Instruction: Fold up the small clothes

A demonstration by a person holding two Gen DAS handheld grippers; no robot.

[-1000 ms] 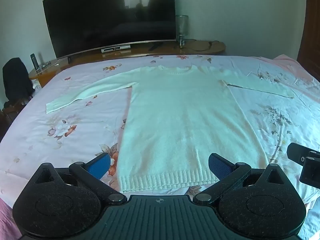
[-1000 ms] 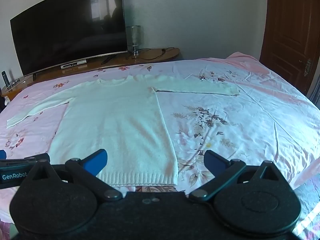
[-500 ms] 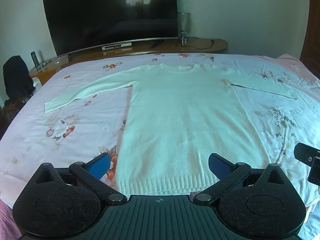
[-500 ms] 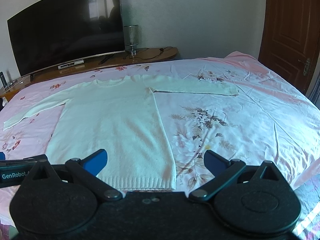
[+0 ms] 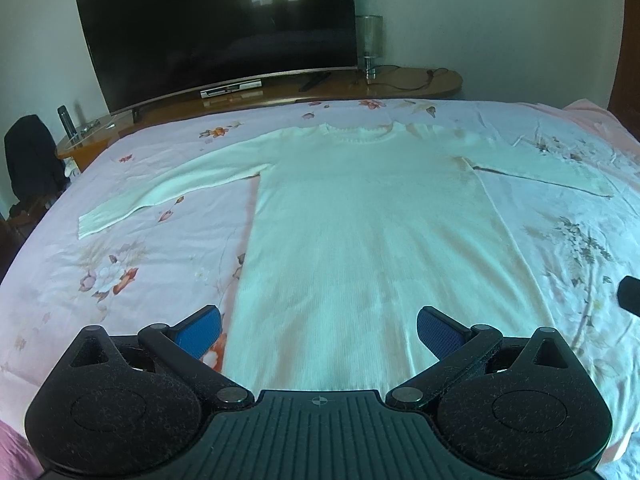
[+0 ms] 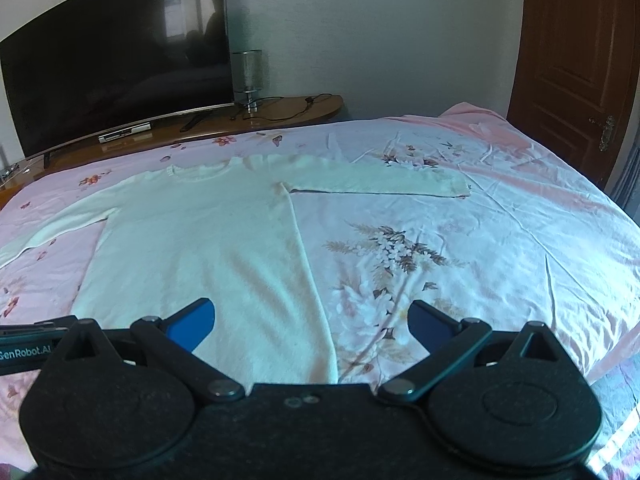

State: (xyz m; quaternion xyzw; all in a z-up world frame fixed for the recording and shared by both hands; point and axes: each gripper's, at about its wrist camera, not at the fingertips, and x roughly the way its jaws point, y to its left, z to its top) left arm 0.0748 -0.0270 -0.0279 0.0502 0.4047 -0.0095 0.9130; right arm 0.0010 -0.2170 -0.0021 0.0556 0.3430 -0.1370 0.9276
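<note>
A white long-sleeved knit sweater lies flat on the bed, neck far, hem near, both sleeves spread out sideways. It also shows in the right wrist view. My left gripper is open and empty, above the sweater's lower part near the hem. My right gripper is open and empty, over the sweater's right bottom edge. The hem itself is hidden behind both gripper bodies. The tip of the right gripper shows at the right edge of the left wrist view.
The bed has a pink floral sheet. A large dark TV stands on a wooden stand beyond the bed, with a glass lamp. A brown door is at the right. A dark bag sits at the left.
Both grippers have moved forward over the sweater; the hem that showed earlier is now hidden under the gripper bodies. Both stay open.
</note>
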